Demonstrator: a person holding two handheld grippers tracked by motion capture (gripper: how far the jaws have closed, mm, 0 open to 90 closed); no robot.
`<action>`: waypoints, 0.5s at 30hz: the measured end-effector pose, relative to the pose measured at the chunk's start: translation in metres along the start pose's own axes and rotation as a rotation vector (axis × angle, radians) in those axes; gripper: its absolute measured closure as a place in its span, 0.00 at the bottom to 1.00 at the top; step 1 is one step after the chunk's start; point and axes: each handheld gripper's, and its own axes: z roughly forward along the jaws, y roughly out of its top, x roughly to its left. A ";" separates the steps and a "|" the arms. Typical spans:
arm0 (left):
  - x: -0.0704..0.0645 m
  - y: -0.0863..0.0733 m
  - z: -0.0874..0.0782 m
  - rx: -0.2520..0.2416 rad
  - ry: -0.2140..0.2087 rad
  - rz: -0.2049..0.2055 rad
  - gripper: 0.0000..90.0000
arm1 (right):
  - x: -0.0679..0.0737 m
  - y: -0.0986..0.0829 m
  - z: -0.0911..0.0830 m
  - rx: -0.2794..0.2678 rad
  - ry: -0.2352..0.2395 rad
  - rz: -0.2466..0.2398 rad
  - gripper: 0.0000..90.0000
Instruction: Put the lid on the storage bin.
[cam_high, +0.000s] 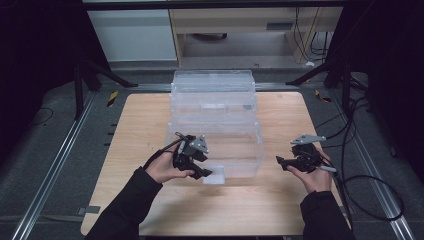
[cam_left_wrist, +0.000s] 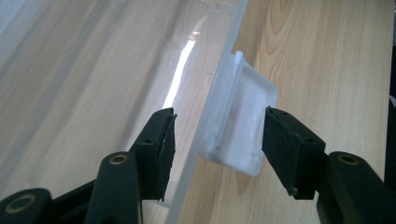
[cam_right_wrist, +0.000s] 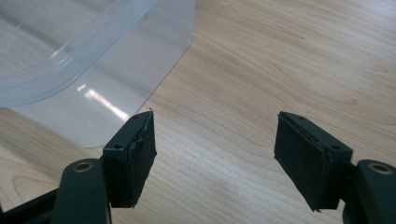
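A clear plastic storage box stands in the middle of the wooden table, with its clear lid lying open behind it. A whitish latch sticks out from the box's near wall. My left gripper is open at that wall. In the left gripper view it straddles the wall, one jaw inside the box and the other just outside the latch, not clamped. My right gripper hovers open to the right of the box. Its view shows it over bare wood with the box corner at upper left.
Black cables trail off the table's right side. Metal rails and black frame legs flank the table. A desk stands beyond the far edge.
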 end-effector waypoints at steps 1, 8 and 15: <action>0.002 0.003 0.004 -0.001 -0.013 0.000 0.49 | 0.000 0.000 0.000 -0.001 0.000 0.000 0.33; 0.008 0.005 0.016 0.057 -0.062 0.016 0.53 | 0.000 0.001 0.002 -0.002 0.010 -0.020 0.34; 0.011 0.007 0.026 0.096 -0.099 0.042 0.60 | 0.002 0.006 0.000 -0.016 0.021 -0.044 0.36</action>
